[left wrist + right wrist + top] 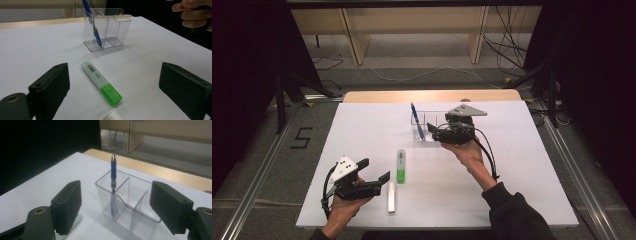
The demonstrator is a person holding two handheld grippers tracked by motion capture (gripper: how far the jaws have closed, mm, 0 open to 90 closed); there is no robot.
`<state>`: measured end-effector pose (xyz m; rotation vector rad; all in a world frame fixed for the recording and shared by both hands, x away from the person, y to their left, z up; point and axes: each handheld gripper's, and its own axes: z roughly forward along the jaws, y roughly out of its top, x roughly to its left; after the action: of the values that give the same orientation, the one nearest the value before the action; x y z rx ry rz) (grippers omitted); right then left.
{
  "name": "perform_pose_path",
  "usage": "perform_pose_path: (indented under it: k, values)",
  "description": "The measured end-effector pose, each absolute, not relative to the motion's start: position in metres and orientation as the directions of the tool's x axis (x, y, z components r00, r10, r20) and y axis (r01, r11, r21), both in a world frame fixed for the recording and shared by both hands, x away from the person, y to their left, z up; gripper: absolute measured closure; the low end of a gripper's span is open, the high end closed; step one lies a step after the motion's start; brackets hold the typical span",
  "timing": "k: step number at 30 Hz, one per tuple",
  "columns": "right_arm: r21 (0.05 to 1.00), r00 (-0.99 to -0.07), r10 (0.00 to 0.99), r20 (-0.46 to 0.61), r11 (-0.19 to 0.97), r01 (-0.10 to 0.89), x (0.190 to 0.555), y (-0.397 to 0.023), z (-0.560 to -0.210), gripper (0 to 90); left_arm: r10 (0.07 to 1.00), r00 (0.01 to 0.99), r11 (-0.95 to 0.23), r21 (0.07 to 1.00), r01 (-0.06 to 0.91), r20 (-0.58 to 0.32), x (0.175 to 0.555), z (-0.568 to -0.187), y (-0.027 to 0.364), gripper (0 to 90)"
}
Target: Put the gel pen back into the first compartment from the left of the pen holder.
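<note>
Right tongs [432, 131]: spread wide, nothing pinched. They sit at the right side of the clear organizer, pointing left in the high view. Seen in the right gripper view [115, 210], the two black jaws stand to either side of the organizer without touching it.

Right hand [468, 152]: wraps the gripper body from below; a dark sleeve covers the forearm toward the bottom edge. In the left gripper view its fingers [192, 15] show at the top right corner.

Left tongs [374, 170]: spread wide, empty, low over the near left part of the table. In the left gripper view [115, 85] the highlighter lies on the table between the two jaws, and neither jaw touches it.

Left hand [343, 207]: grips the gripper body from below at the bottom edge.

Blue pen [416, 122]: stands tilted in the leftmost compartment of the organizer, tip down, its top leaning left above the rim.

Clear organizer [432, 120]: transparent plastic, divided into compartments, standing on the far middle of the table.

Highlighter [400, 166]: pale body with a green cap, lying flat near the table's middle, cap toward the person.

White stick [391, 197]: a pale cylinder lying flat just beside the left tongs, nearer the person than the highlighter and apart from it.

Table [522, 165]: white top with a wooden far edge.
</note>
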<state>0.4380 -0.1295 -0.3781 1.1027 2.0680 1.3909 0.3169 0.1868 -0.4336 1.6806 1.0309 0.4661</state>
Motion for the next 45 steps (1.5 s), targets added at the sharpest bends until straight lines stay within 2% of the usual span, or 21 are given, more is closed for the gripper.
perform_pose_path:
  k: [45]
  values:
    - [0.915, -0.634, 0.762, 0.130, 0.155, 0.373, 0.360, -0.206, -0.411, 23.9, 0.837, 0.498, -0.114, 0.819, 0.563, -0.226, 0.331, -0.440, 0.178, 9.2]
